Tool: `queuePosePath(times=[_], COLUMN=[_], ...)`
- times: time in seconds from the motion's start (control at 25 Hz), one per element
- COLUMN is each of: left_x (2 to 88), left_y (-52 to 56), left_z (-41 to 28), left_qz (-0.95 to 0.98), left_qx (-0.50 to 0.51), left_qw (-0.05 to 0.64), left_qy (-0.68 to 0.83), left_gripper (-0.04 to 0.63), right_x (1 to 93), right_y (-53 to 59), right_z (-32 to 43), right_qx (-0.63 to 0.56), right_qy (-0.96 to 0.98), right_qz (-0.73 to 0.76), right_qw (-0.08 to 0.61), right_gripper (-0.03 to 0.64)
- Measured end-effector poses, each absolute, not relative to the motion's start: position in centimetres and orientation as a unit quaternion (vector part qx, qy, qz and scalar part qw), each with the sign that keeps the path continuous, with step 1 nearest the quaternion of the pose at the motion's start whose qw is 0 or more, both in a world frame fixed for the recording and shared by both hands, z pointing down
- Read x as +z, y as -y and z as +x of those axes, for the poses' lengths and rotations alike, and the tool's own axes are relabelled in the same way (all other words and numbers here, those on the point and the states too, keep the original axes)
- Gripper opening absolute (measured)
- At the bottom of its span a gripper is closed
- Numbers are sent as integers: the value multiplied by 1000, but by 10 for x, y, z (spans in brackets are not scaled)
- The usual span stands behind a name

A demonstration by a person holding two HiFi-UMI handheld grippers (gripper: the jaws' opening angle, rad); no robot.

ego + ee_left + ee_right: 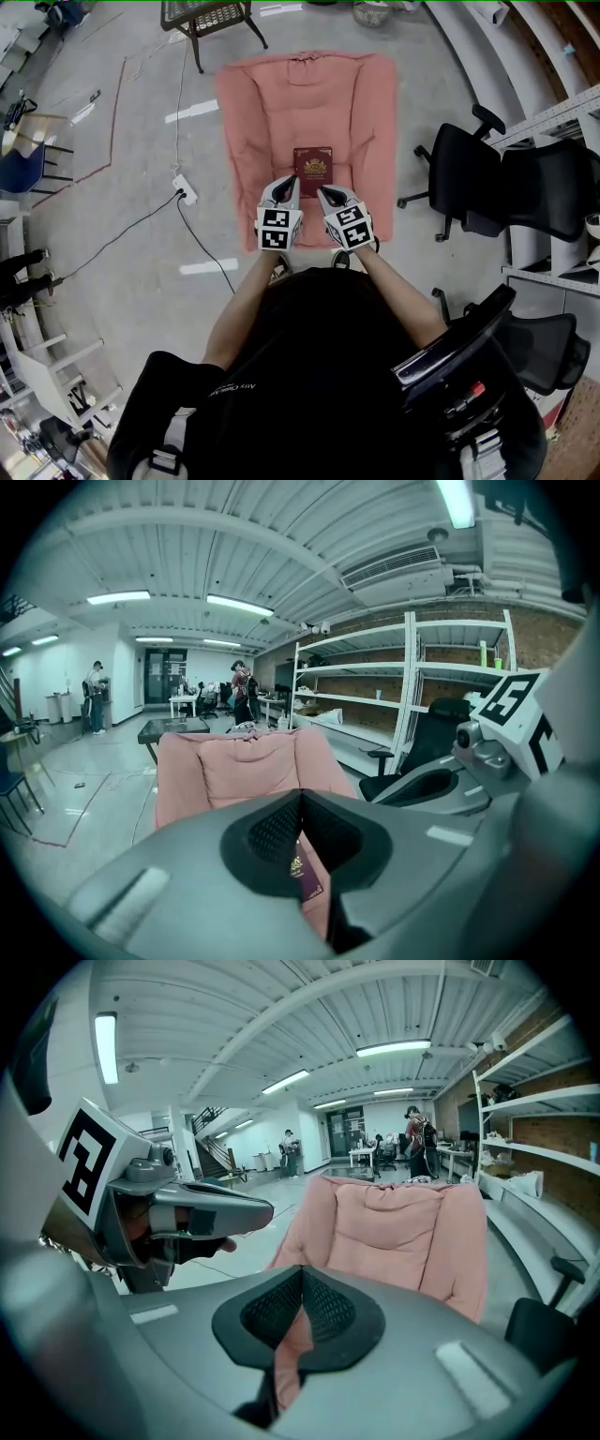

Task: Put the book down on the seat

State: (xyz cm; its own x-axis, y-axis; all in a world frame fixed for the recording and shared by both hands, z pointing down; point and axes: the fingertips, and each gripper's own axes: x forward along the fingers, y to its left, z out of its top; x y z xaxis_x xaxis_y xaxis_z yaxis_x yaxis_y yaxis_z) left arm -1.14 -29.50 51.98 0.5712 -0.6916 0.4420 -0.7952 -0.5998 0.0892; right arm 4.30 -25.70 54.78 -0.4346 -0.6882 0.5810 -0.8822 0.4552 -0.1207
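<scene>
A dark red book [313, 165] with a gold emblem lies flat on the seat of a pink cushioned chair [262, 103]. Both grippers hover side by side just in front of the book, over the seat's front edge. My left gripper [292, 181] is shut with nothing in it, and so is my right gripper [323, 192]. In the left gripper view the book [307, 878] shows just below the closed jaws of the left gripper [301, 795], with the pink chair [234, 771] behind. In the right gripper view the right gripper [302, 1270] points at the pink chair [394, 1232]; the book is hidden there.
Black office chairs [478, 178] stand to the right of the pink chair, beside white shelving [553, 122]. A black metal table [208, 14] is behind it. A power strip [185, 189] with cables lies on the concrete floor at the left. People stand far back in the room.
</scene>
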Motion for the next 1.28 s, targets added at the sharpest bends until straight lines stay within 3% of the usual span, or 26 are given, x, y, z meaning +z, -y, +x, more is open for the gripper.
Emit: queuePosePath(times=[0.56, 1.28], left_x=[471, 342], left_y=[300, 337], left_z=[8, -35], left_qz=[891, 875], left_qx=[148, 43], left_qw=[88, -34], left_qy=[420, 480], left_gripper=[2, 2], right_x=[521, 352], right_y=[269, 326], right_z=[60, 36], right_qx=[182, -1], right_qy=[817, 837], right_qz=[510, 545], right_qw=[199, 55], right_gripper=[12, 12])
